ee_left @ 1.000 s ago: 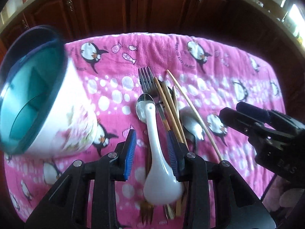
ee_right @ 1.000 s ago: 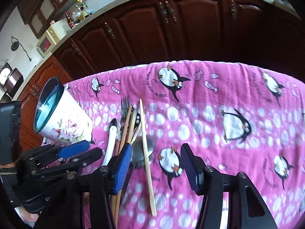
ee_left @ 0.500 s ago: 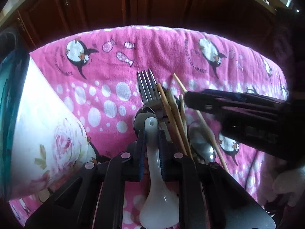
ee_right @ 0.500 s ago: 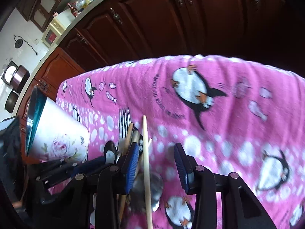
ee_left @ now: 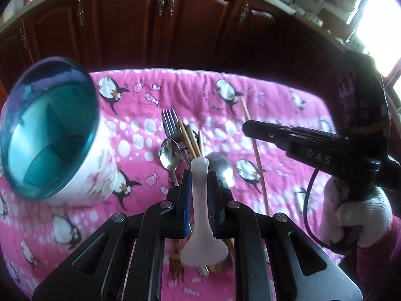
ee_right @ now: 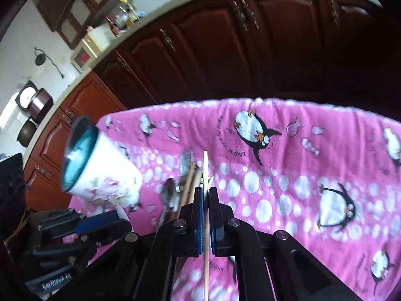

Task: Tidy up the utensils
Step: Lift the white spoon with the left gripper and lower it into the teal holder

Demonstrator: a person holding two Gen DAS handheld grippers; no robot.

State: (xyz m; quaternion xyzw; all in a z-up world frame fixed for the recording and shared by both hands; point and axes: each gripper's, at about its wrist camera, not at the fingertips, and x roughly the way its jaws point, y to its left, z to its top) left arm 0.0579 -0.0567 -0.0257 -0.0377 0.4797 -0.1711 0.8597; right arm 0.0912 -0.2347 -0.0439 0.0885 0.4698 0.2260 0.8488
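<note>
My left gripper (ee_left: pixel 199 178) is shut on the handle of a white ceramic spoon (ee_left: pixel 200 215) and holds it above the pile. My right gripper (ee_right: pixel 206 195) is shut on a thin wooden chopstick (ee_right: pixel 205 168), lifted off the cloth; it also shows in the left wrist view (ee_left: pixel 258 150). On the pink penguin cloth (ee_left: pixel 288 115) lie a fork (ee_left: pixel 170 123), a metal spoon (ee_left: pixel 170 155), another spoon (ee_left: pixel 221 165) and wooden chopsticks (ee_left: pixel 190 140). A white floral holder with a teal inside (ee_left: pixel 50 138) stands at the left, also seen in the right wrist view (ee_right: pixel 100 170).
Dark wooden cabinets (ee_left: pixel 163 25) stand behind the table's far edge. A gold fork (ee_left: pixel 175 263) lies under the left gripper. The left gripper's body (ee_right: pixel 75 228) sits low at the left of the right wrist view.
Both grippers have shut: the left on the white spoon, the right on a chopstick. Both have lifted their pieces off the pile.
</note>
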